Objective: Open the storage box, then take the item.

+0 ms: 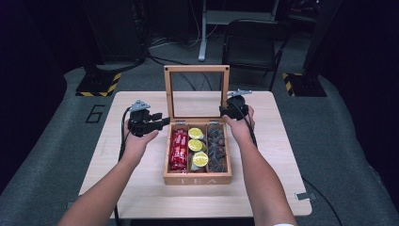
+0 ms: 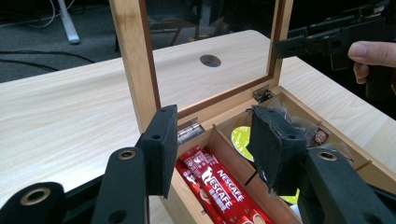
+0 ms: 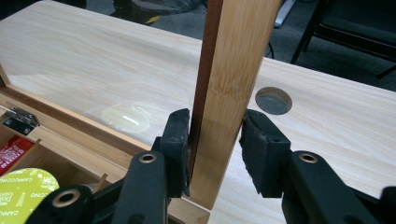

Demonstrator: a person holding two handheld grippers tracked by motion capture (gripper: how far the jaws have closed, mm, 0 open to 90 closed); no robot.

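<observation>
My right hand-held gripper straddles the right post of the upright glass-paned bamboo lid of the wooden tea box, mid-worktop. Its jaws sit narrow on that post, left pad touching, a sliver showing at the right pad. The post's long axis runs vertical, straight ahead. My left hand-held gripper hovers partly open and empty over the box's left rear corner, so I judge the right one nearer for swinging the lid.

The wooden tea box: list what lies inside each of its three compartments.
The tea box holds red Nescafe sachets in its left compartment, yellow-lidded capsules in the middle one, and dark clear-wrapped packets in the right one. Anything underneath these top layers is covered.
</observation>
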